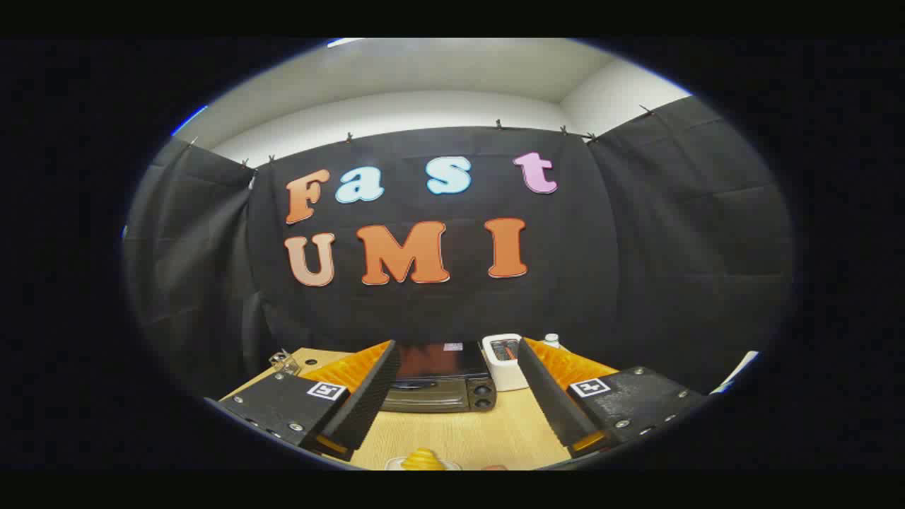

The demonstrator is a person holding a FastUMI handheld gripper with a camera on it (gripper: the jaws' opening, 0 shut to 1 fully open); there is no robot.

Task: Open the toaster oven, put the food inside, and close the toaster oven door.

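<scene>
Hand-held gripper (452, 396) hangs wide and empty above the worktop (488, 431), oven (440, 382) beyond the fingers with door apparently closed, food (423, 459) below them: I'd come in level and hook the door's top edge first.

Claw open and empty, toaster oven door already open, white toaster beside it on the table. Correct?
Not quite: the toaster oven door is closed, its glass front upright with the handle along its lower edge, as the gripper view shows. The rest stands: the claw is open and empty, fingers spread to either side of the oven, and the white toaster sits beside it on the table.
</scene>
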